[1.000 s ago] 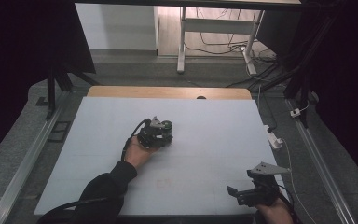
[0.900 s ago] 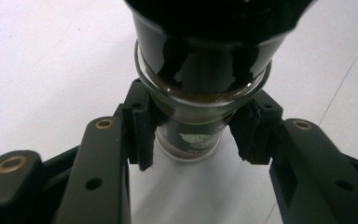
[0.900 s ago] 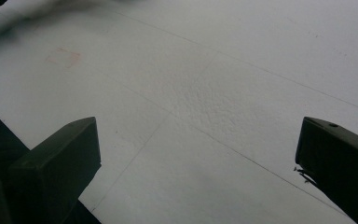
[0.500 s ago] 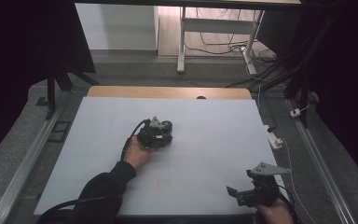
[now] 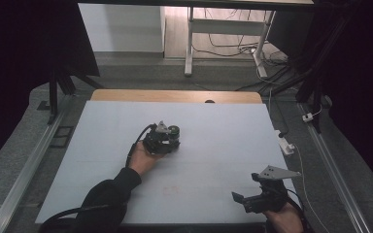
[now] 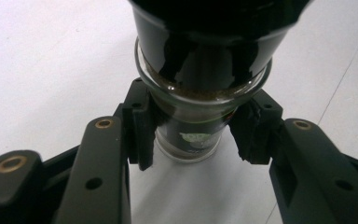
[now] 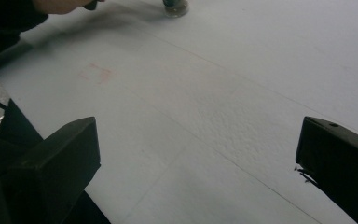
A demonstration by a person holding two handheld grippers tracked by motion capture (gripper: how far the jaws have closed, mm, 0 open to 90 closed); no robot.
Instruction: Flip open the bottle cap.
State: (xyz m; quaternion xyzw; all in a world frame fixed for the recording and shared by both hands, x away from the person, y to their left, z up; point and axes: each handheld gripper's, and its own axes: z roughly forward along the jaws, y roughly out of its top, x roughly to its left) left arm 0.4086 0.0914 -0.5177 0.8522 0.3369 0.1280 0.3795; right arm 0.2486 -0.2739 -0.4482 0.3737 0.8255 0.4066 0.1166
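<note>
Your left gripper (image 5: 167, 138) sat near the middle of the white table (image 5: 223, 145), and its jaws were clamped on a small glass jar (image 6: 193, 135) with a dark lid. In the left gripper view the two black pads (image 6: 140, 126) pressed against the jar's sides just below the rim, with the jar standing upright on the table and a brownish fill showing through the glass. Your left hand (image 5: 143, 160) gripped the tool from behind, the black sleeve reaching in from the lower edge. Your right gripper (image 5: 245, 199) hovered low over the table's near right corner, well apart from the jar, and its jaws stood wide apart with only bare table between them. From the right gripper view the jar's base (image 7: 175, 5) sat at the far top edge.
</note>
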